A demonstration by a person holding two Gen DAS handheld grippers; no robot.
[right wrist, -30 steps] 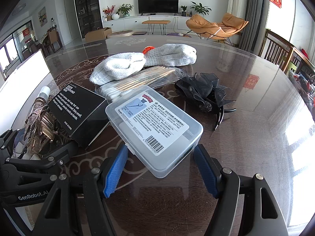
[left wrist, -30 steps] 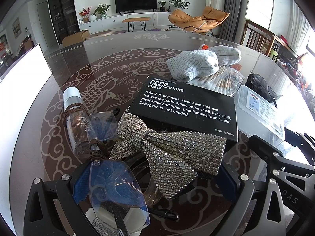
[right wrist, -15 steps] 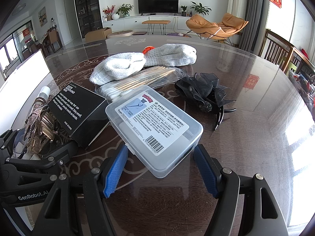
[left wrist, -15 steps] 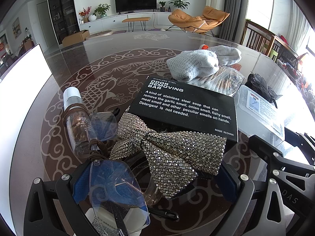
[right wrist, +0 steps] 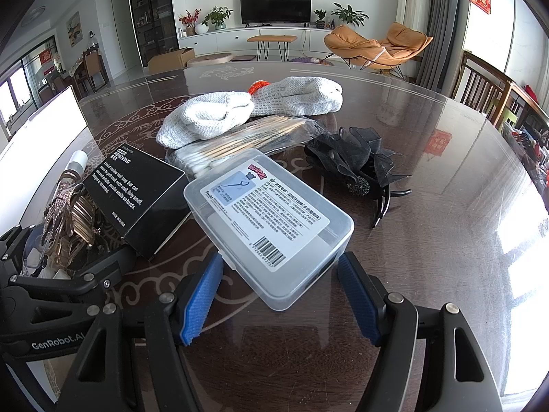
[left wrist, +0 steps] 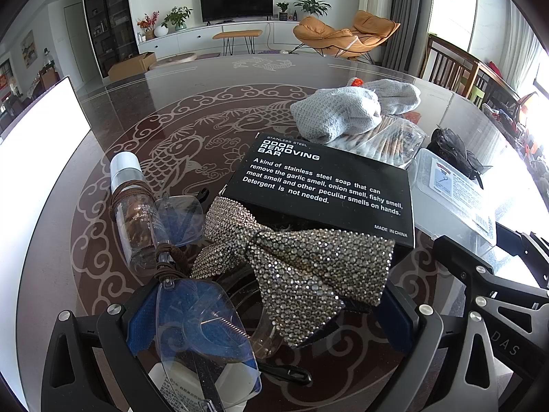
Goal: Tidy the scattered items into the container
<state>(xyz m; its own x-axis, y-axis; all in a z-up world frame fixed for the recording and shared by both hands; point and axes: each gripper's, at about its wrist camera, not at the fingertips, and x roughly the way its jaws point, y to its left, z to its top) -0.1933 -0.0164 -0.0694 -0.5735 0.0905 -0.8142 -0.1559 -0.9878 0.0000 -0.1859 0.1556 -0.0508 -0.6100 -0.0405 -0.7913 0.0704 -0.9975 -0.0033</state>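
both tongs, left tongs (left wrist: 271, 322) and right tongs (right wrist: 279, 300), stand apart and empty; bow (left wrist: 302, 267), black box (left wrist: 329, 185), clear case (right wrist: 271, 219), socks (right wrist: 247, 110) all remain loose on the desk (right wrist: 429, 240), nothing tidied.

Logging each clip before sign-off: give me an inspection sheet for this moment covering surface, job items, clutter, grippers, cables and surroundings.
Surface: glossy dark table with pale fish and cloud patterns.
Job's things: clear plastic box, black soap box, rhinestone bow, spray bottle, glasses, knit gloves, cotton swab pack, black hair clip.
Container: cannot tell which it is.
Clutter: nothing seen beyond these.
Grippers: left gripper open around glasses and bow; right gripper open, flanking the clear box.
Cables: nothing seen.
Surroundings: TV, orange lounge chair, wooden chairs.
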